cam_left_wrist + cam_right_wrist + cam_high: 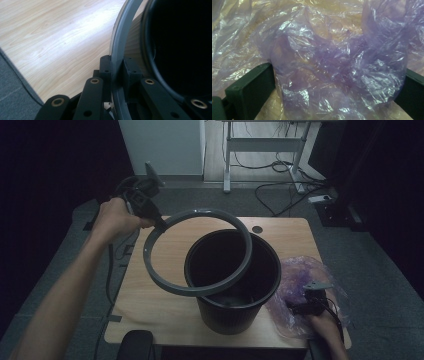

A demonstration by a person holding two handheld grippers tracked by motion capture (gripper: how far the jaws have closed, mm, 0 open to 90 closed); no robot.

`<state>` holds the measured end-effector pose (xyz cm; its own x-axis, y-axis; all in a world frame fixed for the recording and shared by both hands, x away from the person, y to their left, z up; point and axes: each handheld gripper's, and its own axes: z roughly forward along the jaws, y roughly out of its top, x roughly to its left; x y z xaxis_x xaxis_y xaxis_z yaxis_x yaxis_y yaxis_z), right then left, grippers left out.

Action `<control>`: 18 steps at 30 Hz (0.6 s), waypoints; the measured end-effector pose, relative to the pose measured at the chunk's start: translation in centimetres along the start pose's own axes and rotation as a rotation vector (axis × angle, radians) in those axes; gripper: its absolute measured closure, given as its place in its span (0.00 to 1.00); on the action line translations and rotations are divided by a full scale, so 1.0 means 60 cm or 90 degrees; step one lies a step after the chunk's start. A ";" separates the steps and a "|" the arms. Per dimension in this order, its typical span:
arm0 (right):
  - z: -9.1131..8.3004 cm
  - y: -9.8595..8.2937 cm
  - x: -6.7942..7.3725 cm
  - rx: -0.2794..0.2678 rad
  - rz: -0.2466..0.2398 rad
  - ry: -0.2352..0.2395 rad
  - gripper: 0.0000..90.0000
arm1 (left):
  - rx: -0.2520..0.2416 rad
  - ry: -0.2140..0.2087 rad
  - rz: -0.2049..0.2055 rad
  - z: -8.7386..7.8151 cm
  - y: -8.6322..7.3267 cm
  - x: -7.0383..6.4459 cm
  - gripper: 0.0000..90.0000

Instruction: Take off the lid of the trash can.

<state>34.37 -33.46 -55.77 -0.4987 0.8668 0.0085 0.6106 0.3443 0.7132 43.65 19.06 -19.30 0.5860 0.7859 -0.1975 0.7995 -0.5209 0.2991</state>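
A wide grey plastic ring (pixel 150 265) hangs tilted, its right part lying over the rim of the black bin (pixel 235 315) on the wooden table (pixel 150 305). My left gripper (pixel 161 224) is shut on the ring's far left edge. In the left gripper view the ring (pixel 120 37) runs up between the closed jaws of the left gripper (pixel 116 72), with the bin's dark mouth (pixel 185 45) to the right. A crumpled purple plastic bag (pixel 300 280) lies right of the bin. My right gripper (pixel 299 306) rests on it, open, with the bag (pixel 332 62) bunched between the jaws of the right gripper (pixel 332 95).
A small round hole (pixel 257 229) sits near the table's far edge. Behind the table stand a white cabinet (pixel 165 145) and a metal desk frame (pixel 260 142), with cables (pixel 280 170) on the grey carpet. A dark rounded object (pixel 137 342) sits at the near edge.
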 end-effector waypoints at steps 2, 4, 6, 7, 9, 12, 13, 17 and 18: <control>0.000 0.000 0.000 0.000 0.000 0.000 0.00 | -0.003 0.003 -0.010 -0.007 -0.013 0.013 0.89; 0.000 0.000 0.000 0.000 0.000 0.000 0.00 | -0.007 0.003 -0.019 -0.012 -0.023 0.024 0.89; 0.000 0.000 0.000 0.000 0.000 0.000 0.00 | -0.014 0.004 -0.030 -0.017 -0.035 0.037 0.89; 0.000 0.000 0.000 0.000 0.000 0.000 0.00 | -0.015 0.006 -0.037 -0.019 -0.041 0.043 0.89; 0.000 0.000 0.000 0.000 0.000 0.000 0.00 | -0.016 0.008 -0.048 -0.023 -0.053 0.056 0.89; 0.000 0.000 0.000 0.000 0.000 0.000 0.00 | -0.022 0.011 -0.066 -0.028 -0.069 0.074 0.89; 0.000 0.000 0.000 0.000 0.000 0.000 0.00 | -0.026 0.012 -0.072 -0.029 -0.075 0.081 0.89; 0.000 0.000 0.000 0.000 0.000 0.000 0.00 | -0.032 0.018 -0.089 -0.033 -0.098 0.106 0.89; 0.000 0.000 0.000 0.000 0.000 0.000 0.00 | -0.035 0.023 -0.093 -0.034 -0.104 0.112 0.89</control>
<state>34.37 -33.46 -55.77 -0.4987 0.8668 0.0084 0.6104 0.3443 0.7133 42.32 28.28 -20.59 0.4584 0.8638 -0.2088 0.8667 -0.3826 0.3200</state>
